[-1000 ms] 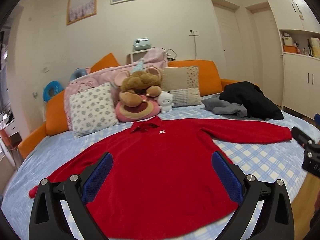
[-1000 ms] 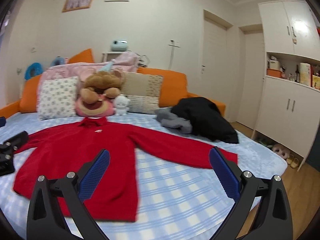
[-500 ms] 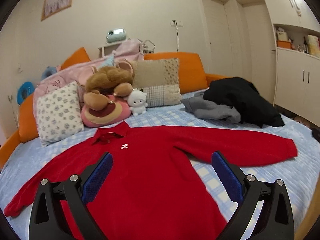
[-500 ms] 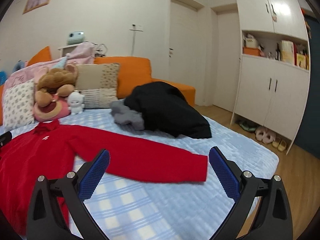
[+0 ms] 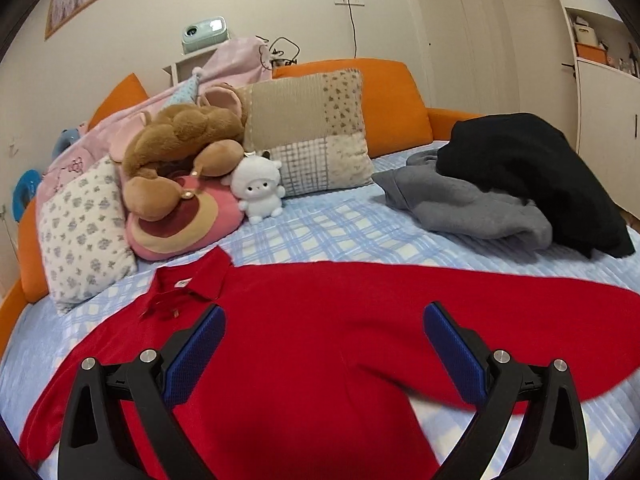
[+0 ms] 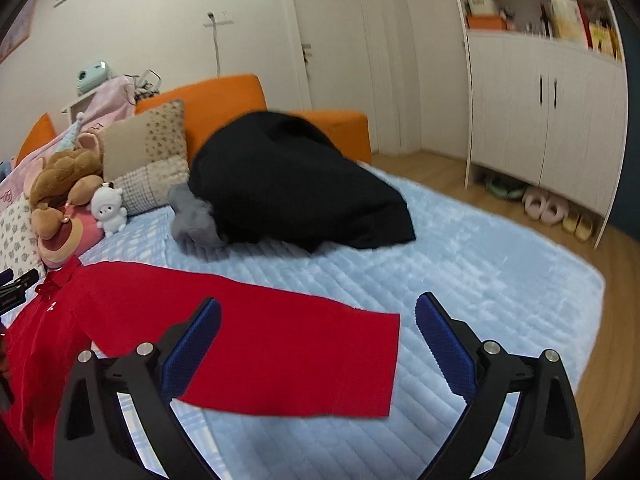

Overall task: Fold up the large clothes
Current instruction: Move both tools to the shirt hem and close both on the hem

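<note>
- Red shirt (image 5: 320, 340): a long-sleeved red garment with a collar, spread flat and face up on the bed (image 5: 332, 236); collar (image 5: 188, 284) toward the pillows, body running toward the camera.
- Sleeve (image 6: 288, 344): in the right wrist view, one sleeve lies stretched out across the light blue cover, its straight cuff edge between the two fingers of the gripper.
- Left gripper (image 5: 324, 344): jaws wide apart and holding nothing; it hangs above the chest of the shirt, just below the collar. Blue ribbed pads (image 5: 192, 356) face inward on black fingers.
- Right gripper (image 6: 316, 340): jaws likewise wide apart and empty, positioned over the outstretched sleeve near its cuff. Whether the fingers touch the cloth cannot be told.
- Black garment (image 6: 296, 188): a loose heap on the far side of the bed, well apart from the shirt, lying partly over a crumpled grey garment (image 5: 464, 204).
- Pillows and toys: a patchwork cushion (image 5: 308, 136), a floral pillow (image 5: 80, 232), a brown plush toy (image 5: 180, 156) lying on a pink round cushion (image 5: 184, 224), and a small white plush (image 5: 260, 188), all grouped against the orange headboard (image 5: 392, 96) beyond the collar.
- White cabinet (image 6: 540, 116): stands along the wall past the bed, with slippers (image 6: 544, 208) on the wooden floor beneath it.
</note>
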